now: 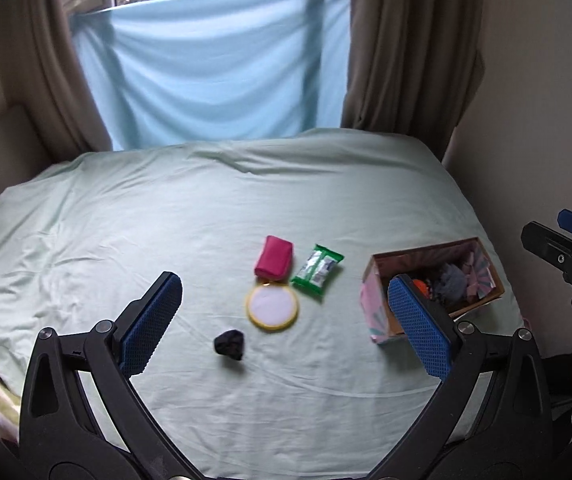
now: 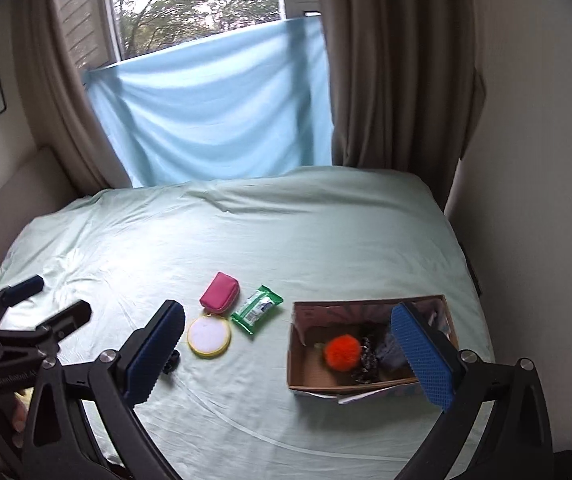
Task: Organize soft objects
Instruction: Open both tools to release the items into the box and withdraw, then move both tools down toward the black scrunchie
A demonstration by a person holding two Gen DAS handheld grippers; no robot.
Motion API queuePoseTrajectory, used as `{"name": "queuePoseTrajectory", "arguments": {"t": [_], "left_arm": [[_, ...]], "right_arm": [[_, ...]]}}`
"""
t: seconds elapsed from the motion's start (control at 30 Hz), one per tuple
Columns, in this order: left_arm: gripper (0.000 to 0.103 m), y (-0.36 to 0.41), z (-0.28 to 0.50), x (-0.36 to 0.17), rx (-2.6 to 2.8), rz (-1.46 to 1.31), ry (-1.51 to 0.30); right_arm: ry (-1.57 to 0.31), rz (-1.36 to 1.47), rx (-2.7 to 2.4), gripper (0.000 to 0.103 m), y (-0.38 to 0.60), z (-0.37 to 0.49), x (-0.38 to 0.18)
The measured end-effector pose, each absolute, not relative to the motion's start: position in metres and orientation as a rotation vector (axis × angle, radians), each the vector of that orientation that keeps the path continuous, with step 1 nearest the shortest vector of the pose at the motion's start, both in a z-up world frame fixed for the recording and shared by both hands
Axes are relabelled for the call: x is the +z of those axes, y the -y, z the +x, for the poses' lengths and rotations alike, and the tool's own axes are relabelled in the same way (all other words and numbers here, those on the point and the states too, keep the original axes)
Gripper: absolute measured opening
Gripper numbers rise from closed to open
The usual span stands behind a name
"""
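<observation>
Cardboard, brown inside and wrapped in pink patterned paper outside, forms the open box (image 2: 369, 344) on the right side of the bed (image 2: 286, 240). Inside it lie a fluffy orange pompom (image 2: 341, 351), a dark speckled scrunchie (image 2: 367, 356) touching the pompom's right side, and a greyish soft item further right, partly hidden by a blue finger pad.

Left of the box, on the wrinkled pale green sheet, four things lie loose. A magenta fabric pouch (image 1: 273, 258), rectangular with rounded corners, has its long axis running near to far, tilted slightly right. Just right of it, a glossy green tissue packet (image 1: 317, 271) lies aslant, its far end leaning right. A round yellow-rimmed disc with a white face (image 1: 272, 307) touches the pouch's near end. A small crumpled black soft piece (image 1: 230, 344) sits nearer, apart from the disc.

Both the left gripper (image 1: 286, 312) and right gripper (image 2: 297, 356) hover above the bed with fingers spread wide, holding nothing.
</observation>
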State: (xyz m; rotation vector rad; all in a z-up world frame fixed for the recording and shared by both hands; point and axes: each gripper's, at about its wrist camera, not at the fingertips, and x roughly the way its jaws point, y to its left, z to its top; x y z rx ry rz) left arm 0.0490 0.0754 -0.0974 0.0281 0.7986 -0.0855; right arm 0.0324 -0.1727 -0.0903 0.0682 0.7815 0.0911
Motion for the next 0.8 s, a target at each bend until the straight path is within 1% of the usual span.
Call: {"name": "queuePoseTrajectory", "arguments": {"t": [0.13,0.37,0.6,0.8], "left_arm": [[0.103,-0.109,0.046,-0.106,-0.084,0.014,-0.817],[0.103,-0.142,0.054,-0.13,-0.114,0.038,-0.845],[0.103,-0.167,0.077,-0.176,-0.176,0.065,-0.914],[0.103,-0.182,0.102,-0.23,-0.206,0.07,-0.979]], "right_arm": [[-0.784,0.059,0.094,0.103,0.143,0.032,-0.095],[-0.827,0.098,0.082,0.103,0.104,0.047,-0.114],[-0.868,0.13,0.065,0.103,0.071,0.073,-0.149],[-0.903,0.118,0.101,0.103,0.043,0.1,-0.197]]}}
